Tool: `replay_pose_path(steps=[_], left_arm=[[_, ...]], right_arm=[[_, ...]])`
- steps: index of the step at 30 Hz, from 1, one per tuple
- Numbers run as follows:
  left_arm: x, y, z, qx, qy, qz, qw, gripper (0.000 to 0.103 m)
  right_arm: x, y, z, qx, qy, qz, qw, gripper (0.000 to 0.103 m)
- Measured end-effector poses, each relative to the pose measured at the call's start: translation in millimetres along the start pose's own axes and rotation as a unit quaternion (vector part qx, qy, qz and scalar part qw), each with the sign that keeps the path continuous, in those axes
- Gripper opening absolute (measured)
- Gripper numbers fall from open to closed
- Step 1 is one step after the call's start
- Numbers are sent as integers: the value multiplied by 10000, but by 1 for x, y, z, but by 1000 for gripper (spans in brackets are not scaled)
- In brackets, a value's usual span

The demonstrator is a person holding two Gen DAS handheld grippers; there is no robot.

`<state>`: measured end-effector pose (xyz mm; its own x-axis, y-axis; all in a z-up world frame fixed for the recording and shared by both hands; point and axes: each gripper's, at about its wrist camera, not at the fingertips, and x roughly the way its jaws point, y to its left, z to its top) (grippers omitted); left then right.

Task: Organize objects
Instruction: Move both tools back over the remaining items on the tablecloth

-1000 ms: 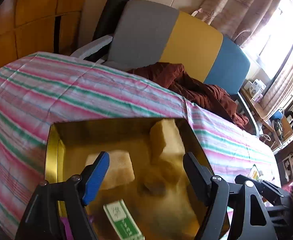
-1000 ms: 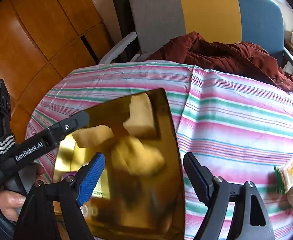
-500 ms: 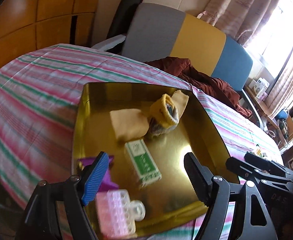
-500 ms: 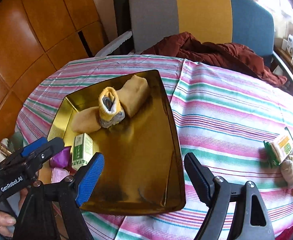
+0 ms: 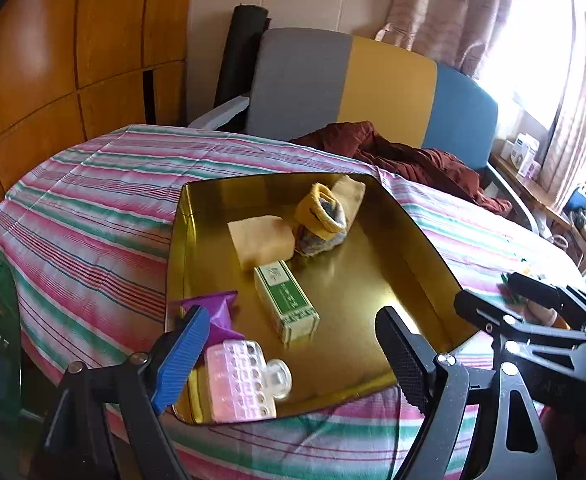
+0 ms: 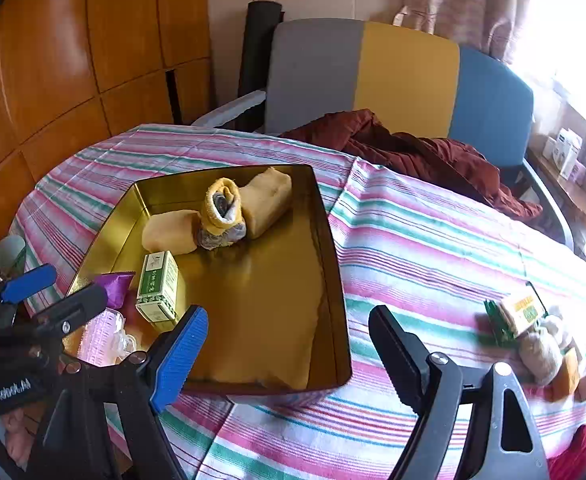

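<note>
Left tongs (image 5: 289,344): jaws wide apart, just been opening further, nothing gripped; they hang over the near end of the gold tray (image 5: 425,256). Right tongs (image 6: 285,340): also wide open, empty, over the tray's near right corner and the striped tablecloth (image 6: 413,240).

Tray sits on the tabletop, left of centre. Inside, near to far:
- clear pink hair clip (image 5: 241,384) at the near left corner, just behind the left blue pad
- purple wrapper (image 5: 217,312) beside it
- green-and-white box (image 5: 287,300), lying flat in the left view
- yellow folded cloth (image 5: 261,240) touching the box's far end
- rolled yellow-grey sock (image 5: 323,220) right of the cloth, with another yellow bundle (image 6: 269,200) against it at the far end

Outside the tray, near the right edge of the tabletop: a second green-and-white box (image 6: 517,312) plus a pale sock bundle (image 6: 541,348), well apart from the tray.

Beyond the tabletop: dark red garment (image 6: 413,148) on a grey-yellow-blue chair (image 6: 409,76).
</note>
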<state>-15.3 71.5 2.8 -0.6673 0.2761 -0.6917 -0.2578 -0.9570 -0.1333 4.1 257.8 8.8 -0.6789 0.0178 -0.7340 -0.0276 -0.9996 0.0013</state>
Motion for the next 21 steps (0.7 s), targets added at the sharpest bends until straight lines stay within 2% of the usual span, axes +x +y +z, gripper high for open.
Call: replay_pose_path(steps=[21], left_arm=[[-13,-32,-9,591,-170,152,9980,93]], right_arm=[[-9,-25,-14,224,-97,-239,9994,84]])
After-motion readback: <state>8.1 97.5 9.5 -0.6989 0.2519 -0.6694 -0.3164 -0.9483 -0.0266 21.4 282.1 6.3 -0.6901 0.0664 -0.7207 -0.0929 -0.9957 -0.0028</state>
